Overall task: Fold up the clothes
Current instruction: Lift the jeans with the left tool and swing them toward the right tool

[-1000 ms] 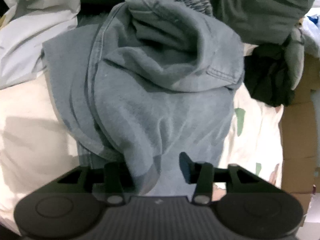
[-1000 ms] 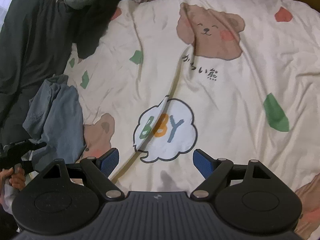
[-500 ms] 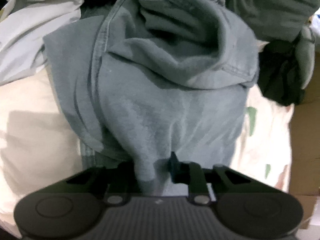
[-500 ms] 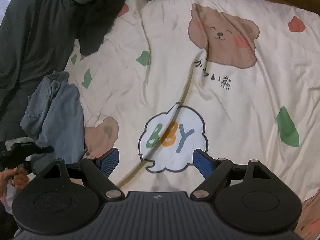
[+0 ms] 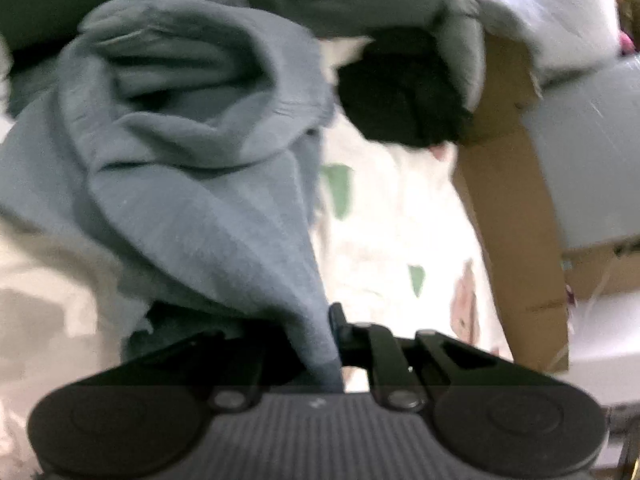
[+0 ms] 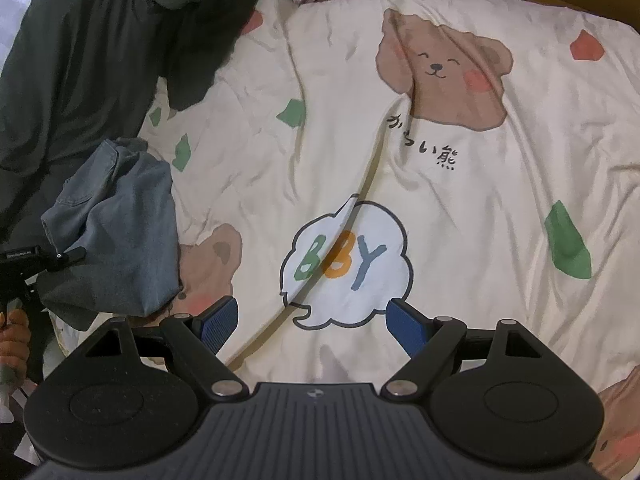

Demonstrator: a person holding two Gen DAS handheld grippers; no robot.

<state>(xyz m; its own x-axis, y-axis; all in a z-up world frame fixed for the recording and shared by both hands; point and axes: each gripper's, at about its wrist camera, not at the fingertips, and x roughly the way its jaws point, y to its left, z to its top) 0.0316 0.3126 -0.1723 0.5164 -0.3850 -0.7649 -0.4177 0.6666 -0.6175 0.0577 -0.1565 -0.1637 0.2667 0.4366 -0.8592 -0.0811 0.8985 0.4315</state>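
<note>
Only the right wrist view shows the bear-print bed cover (image 6: 460, 208). The right hand-held gripper (image 6: 312, 320) is wide open, holding nothing. The left hand-held gripper (image 5: 320, 344) is closed on the blue-grey garment (image 5: 192, 184), lying at the cover's left edge.

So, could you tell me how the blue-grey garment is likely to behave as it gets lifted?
Probably floppy: the blue-grey garment drapes in soft folds from the shut left gripper. It bunches on the bedsheet, so it will likely sag and trail.

Motion blur softens the whole left wrist view. The blue-grey garment (image 5: 192, 184) covers the left hand-held gripper (image 5: 320, 344) at its left finger. The dark clothes (image 6: 60, 60) run off the far left edge.
</note>
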